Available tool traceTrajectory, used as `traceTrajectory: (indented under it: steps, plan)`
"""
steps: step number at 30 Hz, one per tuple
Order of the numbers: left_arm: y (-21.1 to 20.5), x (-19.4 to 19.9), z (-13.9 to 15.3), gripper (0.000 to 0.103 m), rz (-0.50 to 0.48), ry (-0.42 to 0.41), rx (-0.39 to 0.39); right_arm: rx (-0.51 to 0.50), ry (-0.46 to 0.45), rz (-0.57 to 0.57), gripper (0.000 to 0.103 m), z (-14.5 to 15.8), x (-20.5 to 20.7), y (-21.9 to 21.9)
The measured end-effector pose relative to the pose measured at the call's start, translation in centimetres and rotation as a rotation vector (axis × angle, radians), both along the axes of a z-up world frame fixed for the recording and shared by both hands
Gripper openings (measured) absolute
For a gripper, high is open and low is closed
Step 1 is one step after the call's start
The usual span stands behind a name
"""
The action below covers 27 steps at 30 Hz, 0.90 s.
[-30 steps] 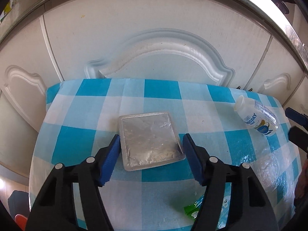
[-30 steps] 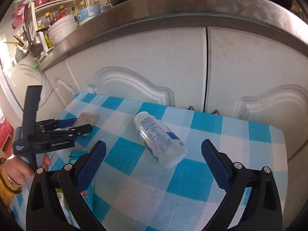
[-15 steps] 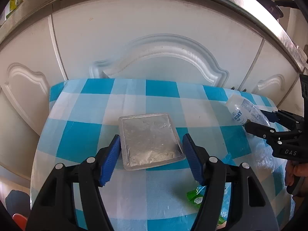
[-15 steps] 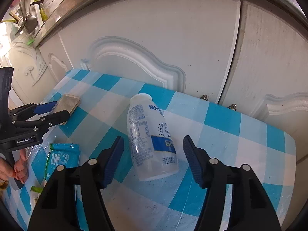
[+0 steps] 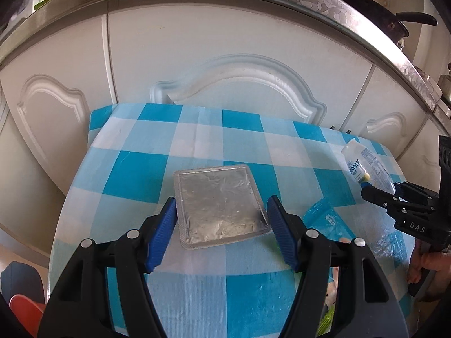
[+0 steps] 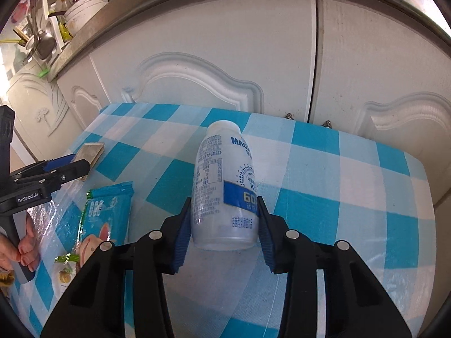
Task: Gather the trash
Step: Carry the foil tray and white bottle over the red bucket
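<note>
Here, left wrist view first.
Left gripper: jaws apart, blue pads flanking the near end of the foil packet, small gaps on both sides; nothing clenched.
Foil packet: flat silver rectangle, lying on the checked tablecloth, near the cloth's middle.
Right gripper: seen at the far right edge, black fingers around the lower end of the plastic bottle.
Bottle, this view: on its side at the right rim of the table, cap end pointing toward the white cabinet doors.
Blue wrapper: flat on the cloth between packet and bottle.

Right wrist view.
Right gripper: jaws closing, blue pads against both sides of the bottle's base end.
Plastic bottle: clear, white-capped, blue label band, lying on the tablecloth, cap away from the camera.
Left gripper: at left edge, tips over the foil packet.
Snack wrapper: blue-green, flat on the cloth left of the bottle.
Hand: fingers wrapped on the left gripper's handle.
</note>
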State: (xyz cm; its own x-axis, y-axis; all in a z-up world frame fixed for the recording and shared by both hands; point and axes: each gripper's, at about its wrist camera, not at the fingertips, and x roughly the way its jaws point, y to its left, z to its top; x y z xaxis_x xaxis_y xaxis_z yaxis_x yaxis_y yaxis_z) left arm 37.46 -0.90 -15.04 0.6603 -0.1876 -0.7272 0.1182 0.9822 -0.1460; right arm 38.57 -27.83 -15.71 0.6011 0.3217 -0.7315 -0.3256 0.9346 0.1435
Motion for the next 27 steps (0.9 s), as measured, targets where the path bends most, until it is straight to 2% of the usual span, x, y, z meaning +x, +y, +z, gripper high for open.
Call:
traceTrajectory:
  steps: [10, 19, 27]
  plan:
    - [2.1, -5.1, 0.6, 0.066, 0.027, -0.013, -0.030, 0.089, -0.021, -0.033, 0.044, 1.2, -6.9, 0.8]
    - [4.6, -10.2, 1.0, 0.066, 0.062, -0.018, -0.026, 0.173, -0.015, -0.068, 0.044, 1.7, -12.8, 1.2]
    - [7.6, -14.2, 1.2, 0.066, 0.104, -0.017, -0.002, 0.188, -0.009, -0.066, 0.044, 1.7, -17.6, 2.6]
